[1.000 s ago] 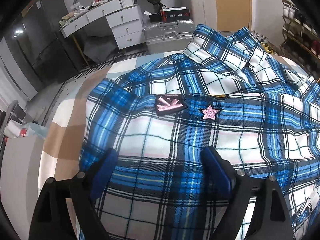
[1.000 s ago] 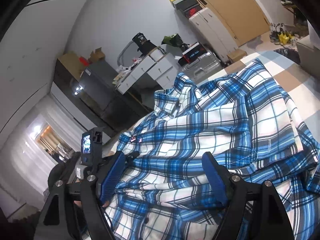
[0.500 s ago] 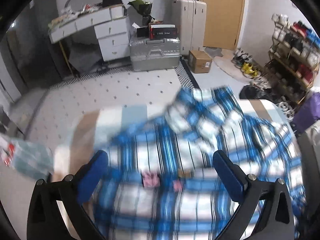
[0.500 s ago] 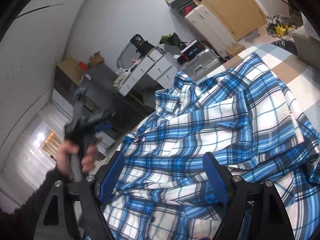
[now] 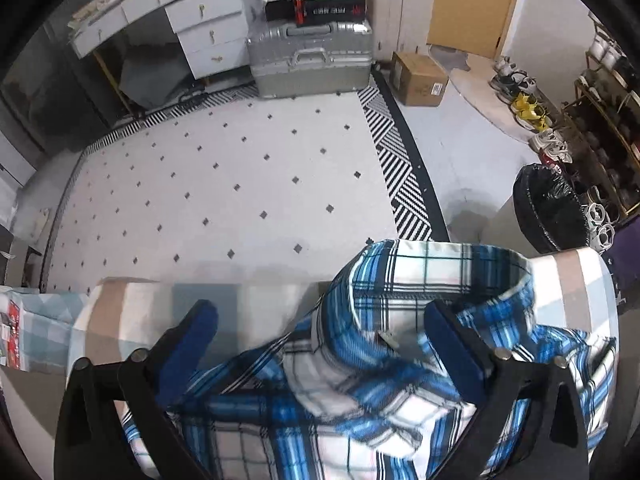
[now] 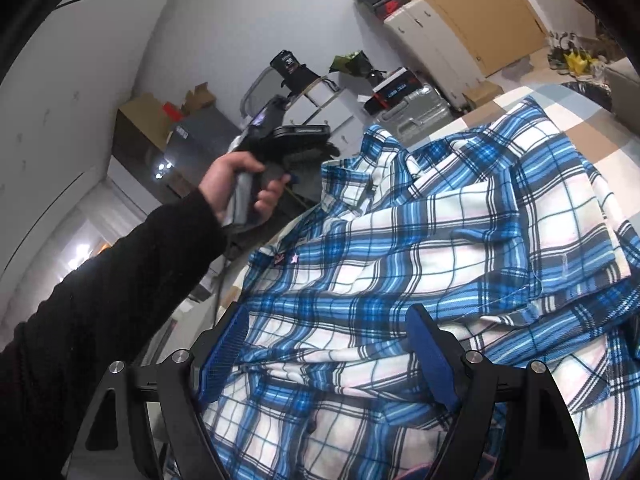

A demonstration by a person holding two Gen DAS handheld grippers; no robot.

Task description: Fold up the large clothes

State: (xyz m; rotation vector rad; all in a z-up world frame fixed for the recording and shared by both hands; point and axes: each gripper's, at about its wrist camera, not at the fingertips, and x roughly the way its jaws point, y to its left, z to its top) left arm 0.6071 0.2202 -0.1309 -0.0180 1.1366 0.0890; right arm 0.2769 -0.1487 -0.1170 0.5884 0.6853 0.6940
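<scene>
The blue plaid shirt (image 6: 440,248) lies spread on the checked bed cover (image 5: 132,308) (collar toward the far edge), so the left gripper (image 5: 320,332), jaws just narrowed yet gaping and empty, hangs over the collar (image 5: 432,276) to seize it, while the right gripper (image 6: 328,340) waits unclenched above the lower cloth.

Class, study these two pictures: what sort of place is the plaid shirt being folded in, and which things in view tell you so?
Probably a lived-in bedroom or home storage room. A white desk with drawers stands beside a silver suitcase, and shoe racks line one wall, while the plaid shirt lies on a checked cover.
</scene>
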